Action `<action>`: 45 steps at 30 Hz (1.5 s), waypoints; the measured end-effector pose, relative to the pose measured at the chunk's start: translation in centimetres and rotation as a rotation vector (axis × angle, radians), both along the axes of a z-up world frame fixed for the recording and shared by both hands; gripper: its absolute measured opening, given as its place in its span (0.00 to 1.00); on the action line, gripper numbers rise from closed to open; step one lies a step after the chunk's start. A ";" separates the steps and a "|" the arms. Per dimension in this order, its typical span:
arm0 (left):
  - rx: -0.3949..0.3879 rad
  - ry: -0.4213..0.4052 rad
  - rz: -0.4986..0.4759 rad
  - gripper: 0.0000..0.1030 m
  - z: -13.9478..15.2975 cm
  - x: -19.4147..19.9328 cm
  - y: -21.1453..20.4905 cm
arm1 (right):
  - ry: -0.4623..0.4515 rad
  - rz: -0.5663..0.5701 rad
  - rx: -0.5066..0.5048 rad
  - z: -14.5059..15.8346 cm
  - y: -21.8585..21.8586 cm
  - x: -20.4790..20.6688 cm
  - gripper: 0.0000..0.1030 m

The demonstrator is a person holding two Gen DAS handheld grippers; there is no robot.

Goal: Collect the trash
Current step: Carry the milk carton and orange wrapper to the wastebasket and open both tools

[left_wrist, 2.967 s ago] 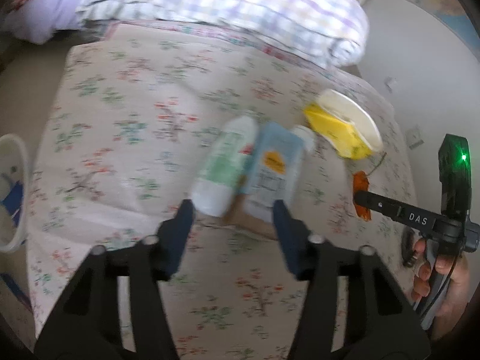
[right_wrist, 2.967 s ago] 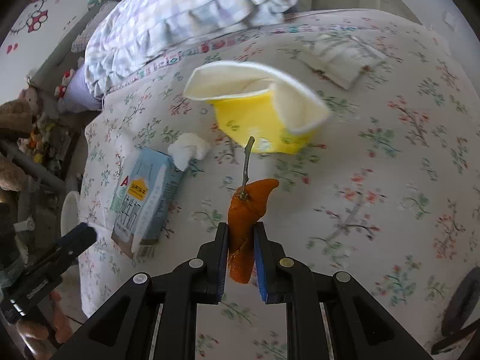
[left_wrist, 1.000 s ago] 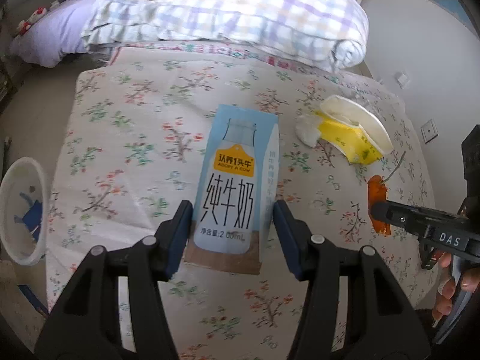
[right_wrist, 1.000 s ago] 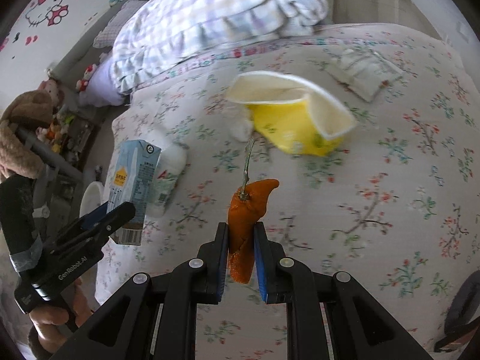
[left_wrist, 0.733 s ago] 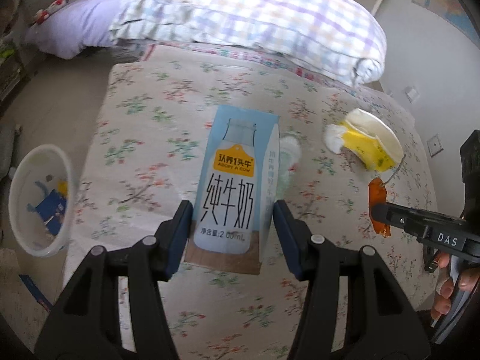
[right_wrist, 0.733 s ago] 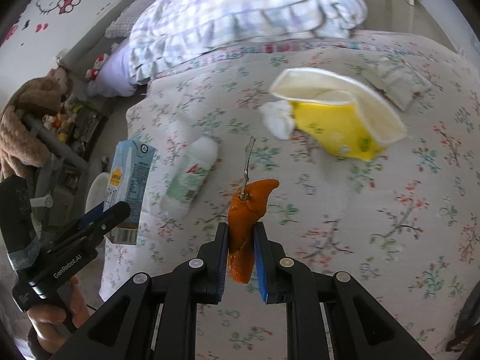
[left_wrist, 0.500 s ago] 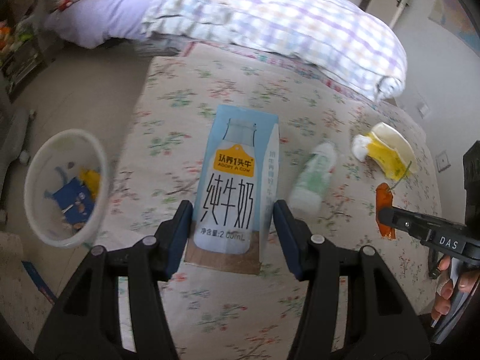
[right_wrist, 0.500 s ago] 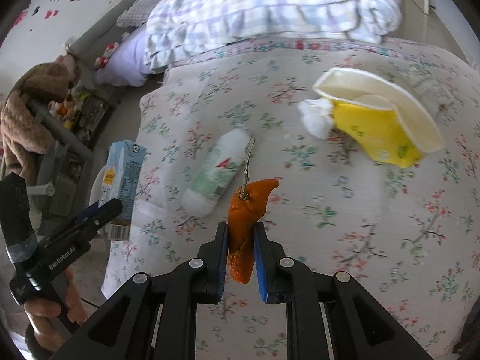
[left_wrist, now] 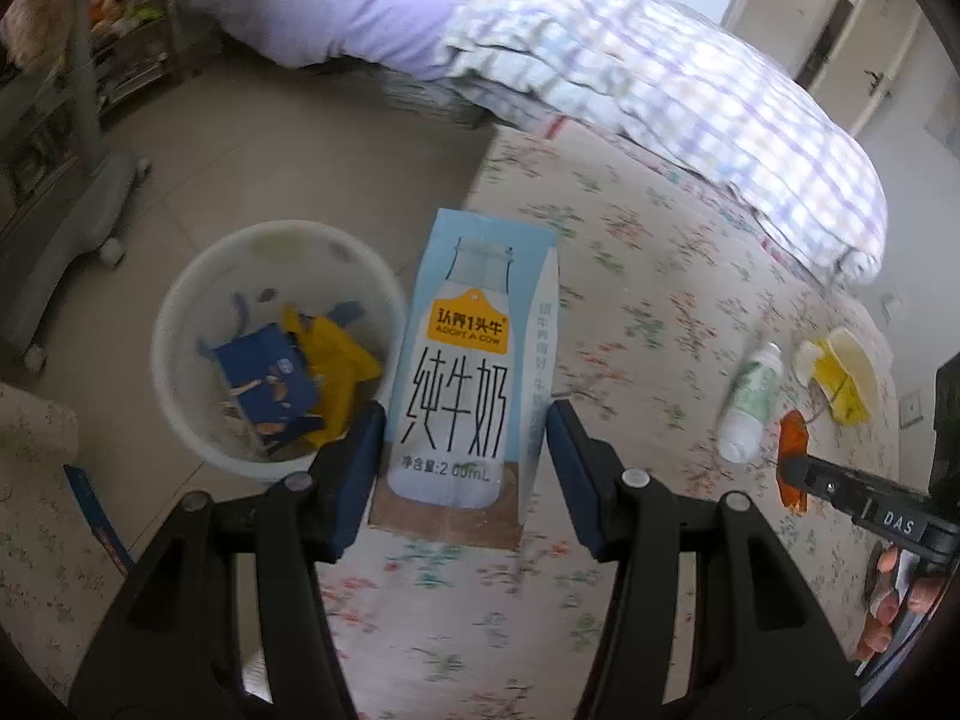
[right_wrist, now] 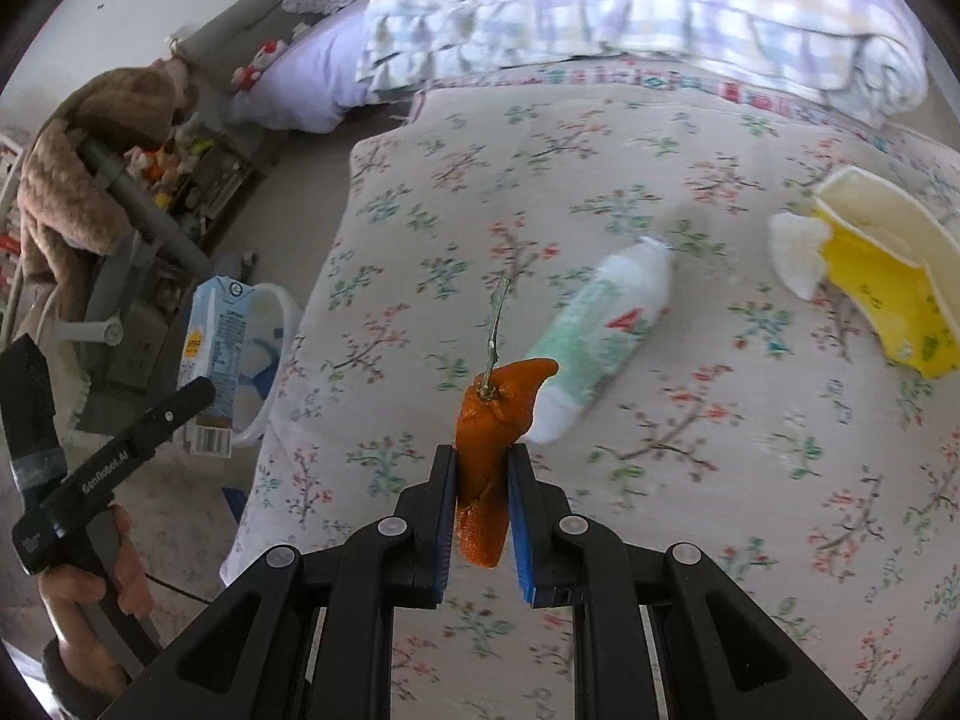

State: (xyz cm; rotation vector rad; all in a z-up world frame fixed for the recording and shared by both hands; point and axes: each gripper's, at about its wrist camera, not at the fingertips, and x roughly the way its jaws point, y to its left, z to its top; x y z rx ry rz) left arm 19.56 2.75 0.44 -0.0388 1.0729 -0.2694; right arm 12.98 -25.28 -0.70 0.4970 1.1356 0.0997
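Beside the floral bed (left_wrist: 648, 324), on grey floor tiles: white bin (left_wrist: 180, 312) partly filled with wrappers. Just right of it, near the bed's left edge: left tool (left_wrist: 465, 450) pinching an upright blue milk carton (left_wrist: 474, 360). Further right, over the bedspread: right tool (right_wrist: 480, 504) pressed onto an orange peel (right_wrist: 489, 438), with white bottle (right_wrist: 600, 342) and yellow cup (right_wrist: 888, 276) lying towards the bed's right edge.

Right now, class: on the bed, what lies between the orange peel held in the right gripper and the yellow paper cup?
In the right wrist view, a white-and-green plastic bottle lies on its side between the orange peel and the yellow cup, with a crumpled tissue against the cup.
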 end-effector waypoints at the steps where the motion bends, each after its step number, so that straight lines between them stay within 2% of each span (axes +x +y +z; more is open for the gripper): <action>1: -0.001 -0.001 0.014 0.55 -0.1 0.2 0.7 | -0.002 0.008 -0.001 0.0 0.6 0.3 0.17; 12: -0.032 -0.003 0.152 0.58 -1.0 2.2 6.2 | -0.017 0.070 -0.007 -0.7 5.3 2.0 0.17; 14: -0.026 0.007 0.180 0.82 -1.1 2.4 6.9 | -0.023 0.078 -0.007 -0.6 5.8 2.0 0.17; 17: 0.000 -0.013 0.239 0.88 -0.8 2.2 8.2 | -0.034 0.089 -0.016 -0.5 6.7 2.1 0.17; 20: 0.023 0.008 0.293 0.94 -0.9 2.1 9.8 | -0.032 0.114 -0.034 -0.5 7.7 2.6 0.17; 26: 0.090 0.044 0.352 0.96 -2.0 1.9 12.8 | -0.027 0.179 -0.029 -0.8 11.0 4.9 0.17; 30: 0.096 0.060 0.378 0.96 -2.2 1.6 14.8 | -0.045 0.247 -0.028 -0.7 14.5 7.1 0.17; 36: 0.106 0.034 0.411 0.96 -1.6 1.2 16.8 | -0.059 0.332 -0.049 -0.8 20.1 10.4 0.17; 45: 0.111 0.023 0.422 0.96 -1.5 1.1 18.3 | -0.076 0.337 -0.012 -1.2 23.6 13.2 0.19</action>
